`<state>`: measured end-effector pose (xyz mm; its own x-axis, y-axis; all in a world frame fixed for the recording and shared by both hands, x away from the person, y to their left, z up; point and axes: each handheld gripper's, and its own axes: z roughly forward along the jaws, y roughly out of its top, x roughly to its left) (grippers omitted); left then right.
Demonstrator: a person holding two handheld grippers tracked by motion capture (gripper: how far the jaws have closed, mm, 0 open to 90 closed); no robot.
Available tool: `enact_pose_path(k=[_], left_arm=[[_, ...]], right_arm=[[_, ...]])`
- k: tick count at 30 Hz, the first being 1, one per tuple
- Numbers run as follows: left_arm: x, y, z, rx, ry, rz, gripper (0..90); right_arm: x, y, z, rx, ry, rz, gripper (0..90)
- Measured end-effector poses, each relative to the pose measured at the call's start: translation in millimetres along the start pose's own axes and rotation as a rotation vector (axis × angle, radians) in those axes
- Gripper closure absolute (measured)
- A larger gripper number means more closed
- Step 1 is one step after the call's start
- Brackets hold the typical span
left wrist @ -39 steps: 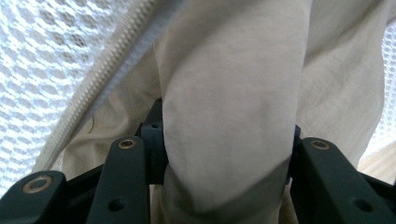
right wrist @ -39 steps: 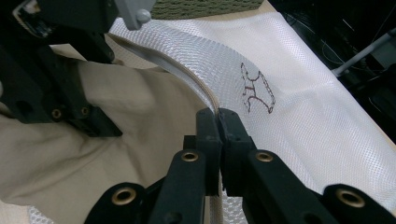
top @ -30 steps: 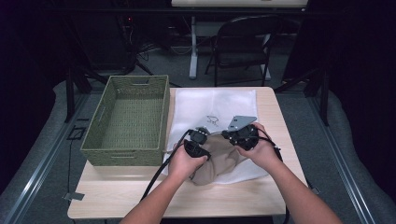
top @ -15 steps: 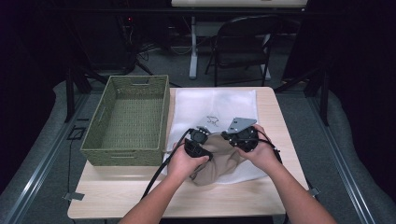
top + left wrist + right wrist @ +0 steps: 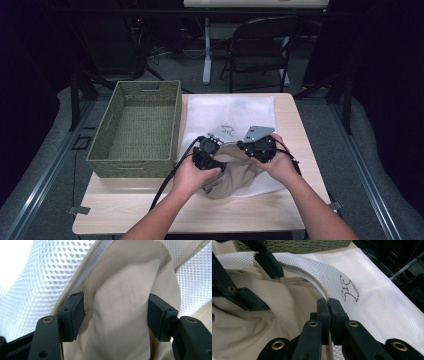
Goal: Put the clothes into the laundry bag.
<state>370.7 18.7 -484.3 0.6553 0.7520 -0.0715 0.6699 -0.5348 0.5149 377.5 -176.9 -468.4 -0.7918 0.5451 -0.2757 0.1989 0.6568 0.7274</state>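
A white mesh bag (image 5: 230, 112) lies flat on the table with a small dark print on it. A beige cloth (image 5: 235, 172) sits half inside its near opening. My left gripper (image 5: 207, 150) is at the left of the opening. In the left gripper view it (image 5: 116, 313) is open, its pads (image 5: 75, 312) on either side of a bulge of the cloth (image 5: 125, 302). My right gripper (image 5: 260, 145) holds the right side. In the right gripper view it (image 5: 328, 302) is shut on the bag's upper rim (image 5: 312, 277), lifting it off the cloth (image 5: 274, 315).
A green woven basket (image 5: 140, 125) stands at the table's left, close to the bag. Bare wooden tabletop (image 5: 125, 205) runs along the near edge. A folding chair (image 5: 260, 45) and stand legs are behind the table's far side.
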Motion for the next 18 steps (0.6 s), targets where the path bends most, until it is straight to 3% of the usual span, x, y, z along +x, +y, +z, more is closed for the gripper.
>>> enact_pose_path(k=[8, 18], left_arm=[[-2.4, -7.5, -15.4, -0.001, 0.006, 0.022, 34.2], [-9.3, -21.2, -27.8, 0.031, -0.029, 0.053, 32.6]], right_arm=[[1.2, -0.9, -0.8, 0.001, -0.012, -0.002, 87.6], [1.9, -0.8, -1.5, 0.001, -0.011, 0.012, 87.6]])
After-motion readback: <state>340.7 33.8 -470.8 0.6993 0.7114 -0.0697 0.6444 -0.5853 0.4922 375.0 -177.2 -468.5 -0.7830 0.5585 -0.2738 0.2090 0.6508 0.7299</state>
